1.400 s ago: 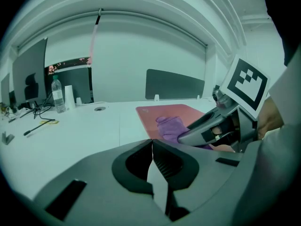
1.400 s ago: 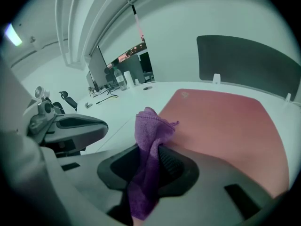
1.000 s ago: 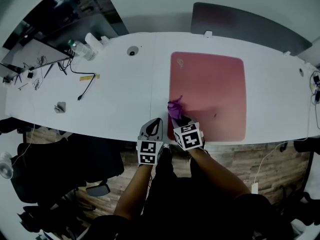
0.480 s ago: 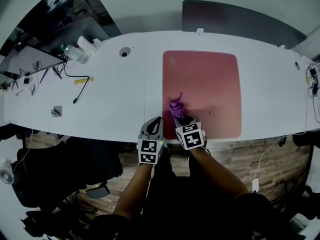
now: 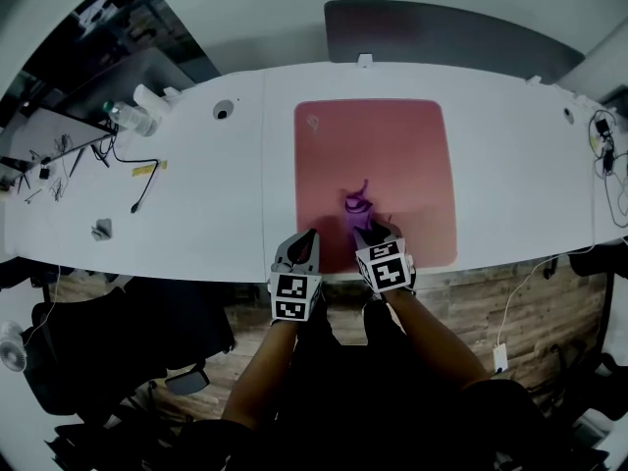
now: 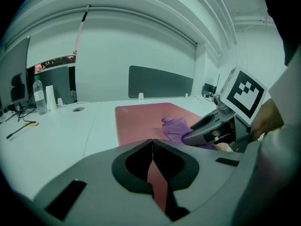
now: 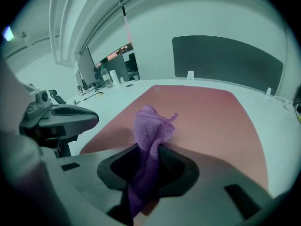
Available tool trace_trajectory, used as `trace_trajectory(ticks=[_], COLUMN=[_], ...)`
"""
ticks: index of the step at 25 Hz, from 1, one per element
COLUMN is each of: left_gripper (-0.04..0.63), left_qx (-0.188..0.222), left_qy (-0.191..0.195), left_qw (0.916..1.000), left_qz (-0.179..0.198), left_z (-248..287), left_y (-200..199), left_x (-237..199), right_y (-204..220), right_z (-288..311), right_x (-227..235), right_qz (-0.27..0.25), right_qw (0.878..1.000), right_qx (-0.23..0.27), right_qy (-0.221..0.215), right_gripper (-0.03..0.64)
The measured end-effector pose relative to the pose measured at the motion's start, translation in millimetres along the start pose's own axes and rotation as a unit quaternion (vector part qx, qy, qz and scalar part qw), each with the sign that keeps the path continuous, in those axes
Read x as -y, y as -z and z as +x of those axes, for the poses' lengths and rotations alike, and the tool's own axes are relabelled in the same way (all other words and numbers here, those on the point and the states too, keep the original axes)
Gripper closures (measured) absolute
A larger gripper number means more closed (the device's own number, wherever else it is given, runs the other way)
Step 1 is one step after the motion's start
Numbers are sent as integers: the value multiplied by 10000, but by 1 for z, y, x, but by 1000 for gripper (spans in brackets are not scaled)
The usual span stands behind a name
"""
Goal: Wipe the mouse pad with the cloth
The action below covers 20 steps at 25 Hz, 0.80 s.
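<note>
Plausibly at risk of slipping free: small purple microfibre cloth [image 7: 149,126], fluffy and limp, pinched only as a narrow bunched fold in the right tool [image 7: 151,160], clamped tight on it. Loose top flopping forward, seemingly touching the near middle of the large pink rectangular mouse pad [image 5: 392,145]. Likely to drag out of the grip if pressed hard against that matt, faintly textured surface. Could also shove or ruck the thin, flexible, round-cornered pad across the smooth white desk [image 5: 510,165], with nothing pinning it down. Left tool [image 6: 151,166] closed on nothing, hovering just left of the right one at the pad's near left corner. Might knock against the right tool on a leftward stroke.
</note>
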<state>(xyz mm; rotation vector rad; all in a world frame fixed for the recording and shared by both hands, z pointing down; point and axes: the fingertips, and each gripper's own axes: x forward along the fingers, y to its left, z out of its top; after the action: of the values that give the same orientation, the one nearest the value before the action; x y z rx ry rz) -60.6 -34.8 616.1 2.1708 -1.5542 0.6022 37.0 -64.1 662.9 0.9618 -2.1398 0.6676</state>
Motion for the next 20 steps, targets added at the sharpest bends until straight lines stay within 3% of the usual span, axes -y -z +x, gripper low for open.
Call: trace_trajectory(ticks=[20], left_gripper=[572], left_qx=[109], left_qy=[395], left_qw=[9987], left_qz=[306], left_z=[41], left_y=[-29], left_x=[86], right_y=[42], right_z=[-60], right_x=[127], right_qz=[450], right_qw=[9966], right_qx=[1], right_qy=[689], right_gripper=[497])
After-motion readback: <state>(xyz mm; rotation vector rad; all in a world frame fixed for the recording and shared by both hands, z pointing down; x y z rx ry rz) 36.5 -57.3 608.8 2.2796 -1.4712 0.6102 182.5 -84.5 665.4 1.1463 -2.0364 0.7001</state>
